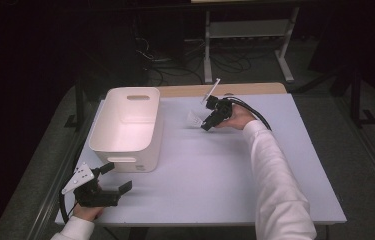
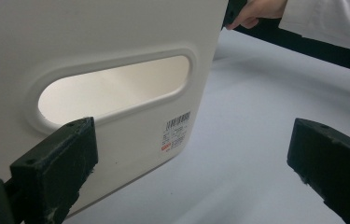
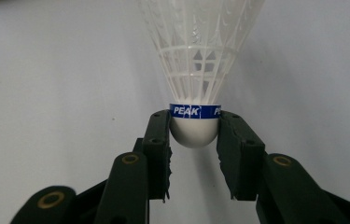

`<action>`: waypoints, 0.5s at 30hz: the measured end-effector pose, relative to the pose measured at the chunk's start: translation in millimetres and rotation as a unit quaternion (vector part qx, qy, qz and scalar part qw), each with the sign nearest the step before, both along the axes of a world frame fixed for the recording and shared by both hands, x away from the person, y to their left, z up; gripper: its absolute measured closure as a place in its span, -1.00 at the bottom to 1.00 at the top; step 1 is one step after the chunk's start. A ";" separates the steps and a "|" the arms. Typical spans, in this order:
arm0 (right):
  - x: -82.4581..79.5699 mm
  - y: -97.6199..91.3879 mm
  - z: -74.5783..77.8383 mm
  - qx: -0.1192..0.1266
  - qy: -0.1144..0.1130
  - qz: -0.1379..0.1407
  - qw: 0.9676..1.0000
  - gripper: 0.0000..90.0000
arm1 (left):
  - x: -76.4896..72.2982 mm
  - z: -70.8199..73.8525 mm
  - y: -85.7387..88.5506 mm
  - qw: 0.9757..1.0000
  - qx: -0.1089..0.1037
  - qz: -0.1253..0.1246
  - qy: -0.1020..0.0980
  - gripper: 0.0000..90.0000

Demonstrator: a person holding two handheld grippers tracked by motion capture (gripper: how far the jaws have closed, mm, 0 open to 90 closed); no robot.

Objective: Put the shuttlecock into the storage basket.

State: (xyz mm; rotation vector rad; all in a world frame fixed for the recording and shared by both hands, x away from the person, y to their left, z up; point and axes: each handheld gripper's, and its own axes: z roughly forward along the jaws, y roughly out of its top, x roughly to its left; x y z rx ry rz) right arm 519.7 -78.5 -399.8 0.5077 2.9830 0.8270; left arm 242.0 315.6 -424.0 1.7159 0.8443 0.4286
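Shuttlecock (image 3: 194, 126) was found clamped at its cork by the right gripper (image 3: 194, 140), on the bench (image 1: 215, 170) at the bin's (image 1: 127, 125) three o'clock. Grasp step judged done; a lift toward the bin was called for. Left gripper (image 2: 186, 158) fingers were held apart, empty.

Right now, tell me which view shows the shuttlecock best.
The right gripper view: the shuttlecock is close, its white cork pinched between the right gripper jaws. The high view shows it as a small white shape.
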 end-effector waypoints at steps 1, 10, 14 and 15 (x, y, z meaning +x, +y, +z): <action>-1.1 0.1 1.6 0.000 0.000 -0.001 1.000 0.42 | 0.0 0.1 0.1 1.000 0.000 0.000 0.000 -0.97; -13.1 1.7 18.8 0.009 -0.013 0.003 1.000 0.42 | 0.0 0.2 -0.6 1.000 -0.002 -0.001 -0.001 -0.97; -18.3 3.4 24.8 0.014 -0.015 0.008 1.000 0.42 | -0.3 0.2 -1.1 1.000 -0.004 0.001 0.001 -0.97; -19.5 4.1 26.4 0.018 -0.015 0.013 1.000 0.42 | -0.2 0.1 -1.1 1.000 -0.004 0.000 0.000 -0.97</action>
